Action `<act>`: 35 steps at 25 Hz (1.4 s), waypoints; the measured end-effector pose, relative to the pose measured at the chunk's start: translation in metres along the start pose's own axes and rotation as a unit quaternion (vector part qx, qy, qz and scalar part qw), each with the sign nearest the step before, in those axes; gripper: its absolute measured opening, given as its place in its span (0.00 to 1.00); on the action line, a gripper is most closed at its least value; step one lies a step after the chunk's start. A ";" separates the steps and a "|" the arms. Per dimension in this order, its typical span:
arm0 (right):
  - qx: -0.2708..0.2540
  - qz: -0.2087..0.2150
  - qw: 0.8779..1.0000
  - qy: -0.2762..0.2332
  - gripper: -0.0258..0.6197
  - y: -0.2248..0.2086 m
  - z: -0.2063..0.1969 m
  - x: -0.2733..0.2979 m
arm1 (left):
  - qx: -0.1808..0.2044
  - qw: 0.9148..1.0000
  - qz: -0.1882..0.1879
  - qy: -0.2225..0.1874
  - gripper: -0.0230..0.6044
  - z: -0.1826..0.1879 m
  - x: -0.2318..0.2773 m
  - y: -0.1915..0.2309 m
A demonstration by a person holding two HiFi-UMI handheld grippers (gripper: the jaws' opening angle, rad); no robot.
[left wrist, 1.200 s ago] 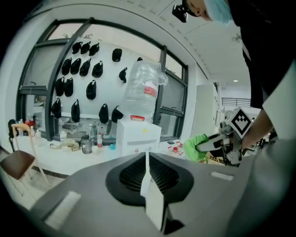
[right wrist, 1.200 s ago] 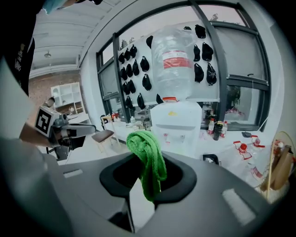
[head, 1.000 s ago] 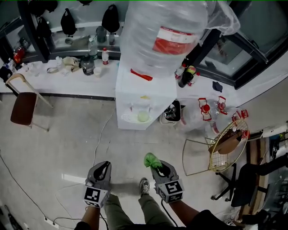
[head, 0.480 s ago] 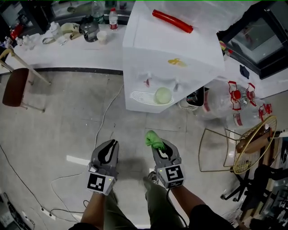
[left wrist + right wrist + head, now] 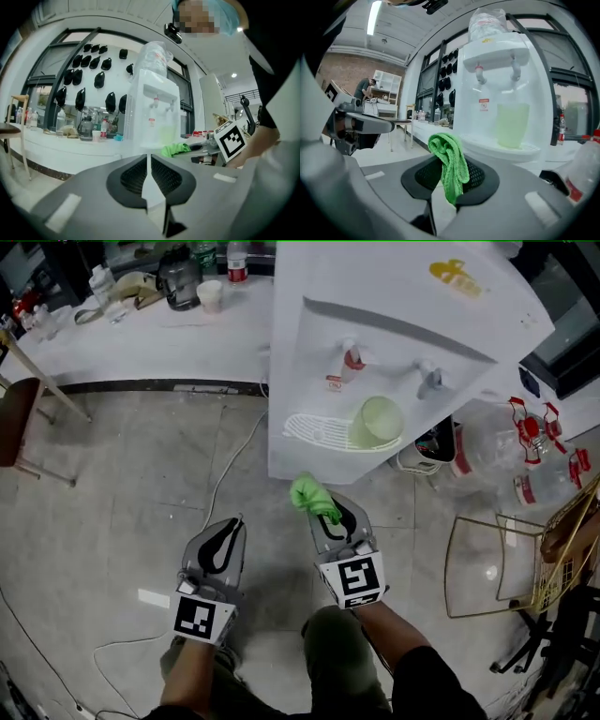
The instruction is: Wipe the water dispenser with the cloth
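Observation:
The white water dispenser (image 5: 394, 343) stands ahead, with two taps and a pale green cup (image 5: 377, 422) on its drip tray (image 5: 314, 431). My right gripper (image 5: 323, 507) is shut on a bunched green cloth (image 5: 310, 494), just short of the dispenser's lower front. In the right gripper view the green cloth (image 5: 449, 165) hangs between the jaws, the dispenser (image 5: 497, 89) close behind it. My left gripper (image 5: 228, 533) is shut and holds nothing, level with the right one on its left; the left gripper view shows the dispenser (image 5: 153, 112) farther off.
A long white counter (image 5: 141, 334) with bottles and a paper cup runs along the back left. A chair (image 5: 23, 418) stands far left. Empty water jugs (image 5: 525, 456) and a gold wire frame (image 5: 506, 559) crowd the right. Cables (image 5: 220, 484) trail over the floor.
Both grippers have moved forward, the cloth with them. The dispenser is now much closer and larger, and the view has dropped from its top to its taps and tray.

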State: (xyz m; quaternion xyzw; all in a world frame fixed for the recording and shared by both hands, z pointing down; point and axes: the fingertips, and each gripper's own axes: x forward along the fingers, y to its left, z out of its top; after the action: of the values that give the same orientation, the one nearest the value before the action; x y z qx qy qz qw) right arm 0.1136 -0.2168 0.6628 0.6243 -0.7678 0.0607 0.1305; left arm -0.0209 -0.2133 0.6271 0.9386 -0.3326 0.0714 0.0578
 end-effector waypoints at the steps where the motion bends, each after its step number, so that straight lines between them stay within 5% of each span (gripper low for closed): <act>1: -0.007 0.002 1.000 -0.007 0.19 0.001 -0.005 0.008 | 0.003 1.000 -0.003 -0.005 0.04 -0.003 0.001 -0.002; 5: -0.029 0.005 0.999 -0.023 0.19 0.001 -0.020 0.034 | 0.005 1.000 -0.021 -0.007 0.04 -0.006 -0.008 -0.017; 10: -0.048 0.014 0.998 -0.044 0.19 0.007 -0.012 0.062 | 0.008 1.000 0.015 -0.010 0.04 0.005 -0.034 -0.019; 15: -0.045 0.027 0.998 -0.021 0.19 0.017 -0.018 0.089 | 0.006 0.999 0.036 -0.013 0.04 0.005 -0.052 -0.030; 20: -0.036 0.013 0.999 0.021 0.19 0.005 -0.024 0.117 | 0.026 0.999 0.018 -0.033 0.04 0.014 -0.044 -0.033; 29: -0.031 0.005 0.999 0.030 0.19 -0.007 -0.030 0.113 | 0.028 0.997 0.056 -0.036 0.04 0.029 -0.022 -0.014; 35: -0.018 -0.038 0.999 0.014 0.19 -0.072 -0.052 0.070 | 0.020 0.998 0.042 -0.030 0.04 0.012 -0.014 -0.024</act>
State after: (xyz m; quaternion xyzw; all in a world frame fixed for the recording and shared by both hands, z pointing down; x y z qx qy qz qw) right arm 0.1776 -0.2849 0.7272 0.6498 -0.7425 0.0503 0.1548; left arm -0.0157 -0.1879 0.6116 0.9265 -0.3719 0.0517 0.0261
